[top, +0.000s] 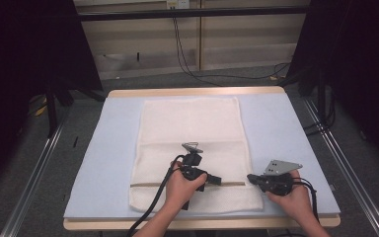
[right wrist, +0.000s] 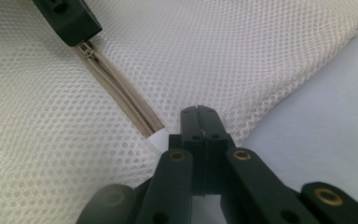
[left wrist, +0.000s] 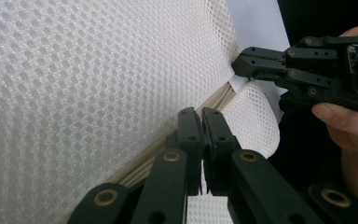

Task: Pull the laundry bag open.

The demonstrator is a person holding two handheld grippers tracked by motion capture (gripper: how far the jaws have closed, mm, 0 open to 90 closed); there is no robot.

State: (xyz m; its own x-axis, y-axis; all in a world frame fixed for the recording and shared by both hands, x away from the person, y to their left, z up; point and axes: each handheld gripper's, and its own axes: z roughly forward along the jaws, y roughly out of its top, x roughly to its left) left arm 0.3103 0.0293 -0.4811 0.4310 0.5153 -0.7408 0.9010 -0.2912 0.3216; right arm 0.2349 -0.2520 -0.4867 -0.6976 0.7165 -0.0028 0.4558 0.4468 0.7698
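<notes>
A white mesh bag (top: 192, 123) lies flat on a pale blue mat (top: 118, 128), with a beige zipper (top: 148, 184) running across its near end. My left gripper (top: 216, 180) sits on the zipper line. In the right gripper view the left gripper (right wrist: 81, 35) is shut on the zipper pull (right wrist: 87, 48). My right gripper (top: 250, 177) is at the bag's right edge, by the zipper's end. Its jaws (right wrist: 199, 112) are shut and pinch the mesh beside the zipper (right wrist: 121, 93). In the left gripper view my left gripper (left wrist: 203, 114) is closed over the zipper (left wrist: 219, 98), and the right gripper (left wrist: 240, 65) nips the bag's edge.
The mat covers a wooden table (top: 197, 92). Black stands and dark curtains flank it on both sides, and cables trail on the floor behind. Bare mat lies left and right of the bag.
</notes>
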